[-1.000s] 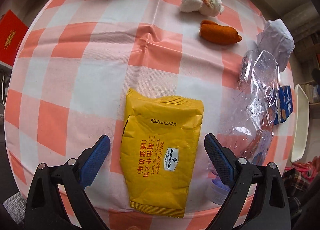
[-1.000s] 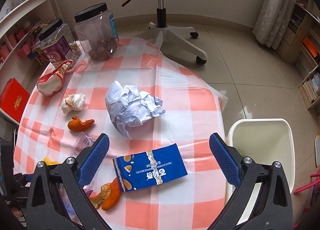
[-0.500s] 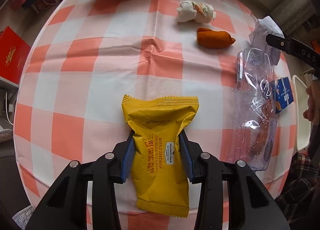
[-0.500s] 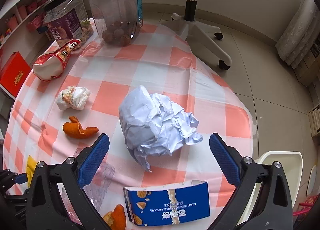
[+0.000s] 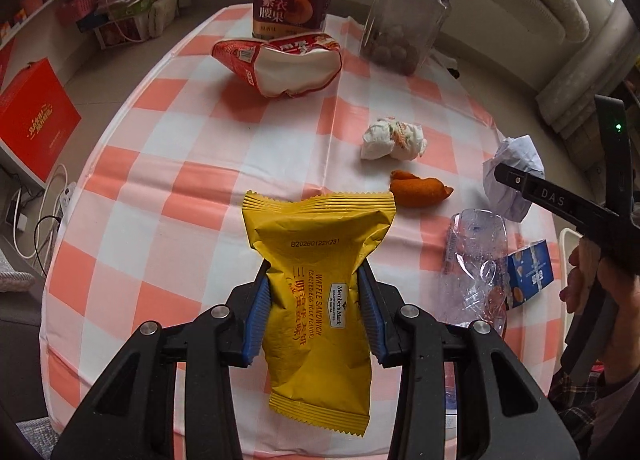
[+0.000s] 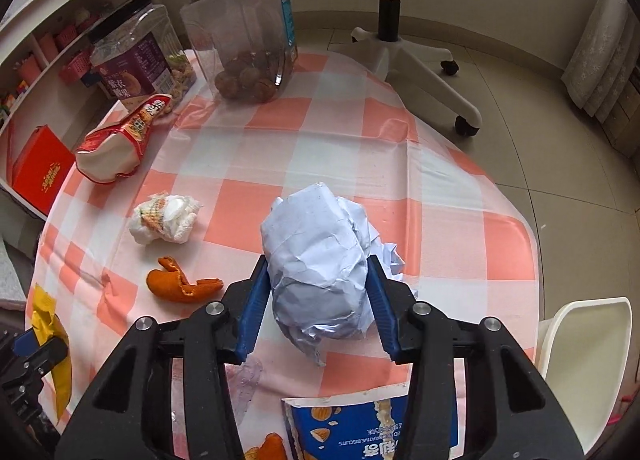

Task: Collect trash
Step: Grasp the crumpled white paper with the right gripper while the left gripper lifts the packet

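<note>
Yellow wafer packet [image 5: 320, 284], pinched at its waist by the left gripper [image 5: 316, 300], hung above the checked tablecloth [image 5: 168, 164]. Crumpled white paper ball [image 6: 320, 260] sat on the cloth, squeezed by the right gripper [image 6: 318, 300], whose jaws had just been closing.

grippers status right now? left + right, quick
Left gripper: closed on the yellow snack wrapper.
Right gripper: jaws just closed in, pads pressing the crumpled white paper ball.

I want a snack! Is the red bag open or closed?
Open. The red bag lies on its side, its mouth gaping and white lining showing.
</note>
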`<action>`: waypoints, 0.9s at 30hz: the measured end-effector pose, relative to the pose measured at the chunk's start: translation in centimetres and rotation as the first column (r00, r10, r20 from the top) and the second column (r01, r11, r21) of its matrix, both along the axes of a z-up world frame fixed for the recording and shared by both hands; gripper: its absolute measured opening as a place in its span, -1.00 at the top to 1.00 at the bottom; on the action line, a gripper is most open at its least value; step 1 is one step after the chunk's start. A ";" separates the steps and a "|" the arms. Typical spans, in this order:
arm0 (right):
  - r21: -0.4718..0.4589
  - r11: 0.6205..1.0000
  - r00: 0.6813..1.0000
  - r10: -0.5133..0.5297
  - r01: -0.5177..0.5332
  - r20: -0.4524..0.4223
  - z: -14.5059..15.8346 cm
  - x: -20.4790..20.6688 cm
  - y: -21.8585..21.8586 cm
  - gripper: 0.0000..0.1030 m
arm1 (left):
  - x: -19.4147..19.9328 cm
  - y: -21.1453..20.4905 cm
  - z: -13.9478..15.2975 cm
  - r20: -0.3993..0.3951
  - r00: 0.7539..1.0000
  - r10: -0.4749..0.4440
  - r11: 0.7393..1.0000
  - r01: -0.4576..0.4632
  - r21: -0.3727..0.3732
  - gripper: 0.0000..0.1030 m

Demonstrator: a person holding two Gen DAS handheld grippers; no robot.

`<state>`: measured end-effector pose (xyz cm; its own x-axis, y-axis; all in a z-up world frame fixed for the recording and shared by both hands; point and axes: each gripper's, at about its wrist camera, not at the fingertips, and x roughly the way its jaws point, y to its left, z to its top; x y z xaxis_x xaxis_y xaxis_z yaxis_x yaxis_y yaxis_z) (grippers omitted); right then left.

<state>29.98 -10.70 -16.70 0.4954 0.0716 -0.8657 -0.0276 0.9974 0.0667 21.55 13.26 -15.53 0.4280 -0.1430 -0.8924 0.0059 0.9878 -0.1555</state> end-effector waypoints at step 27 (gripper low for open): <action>0.052 0.993 0.936 0.082 -0.106 0.343 9.7 -9.9 1.9 0.13 | -3.1 -3.5 7.3 0.348 0.934 0.081 0.996 -0.090 0.009 0.21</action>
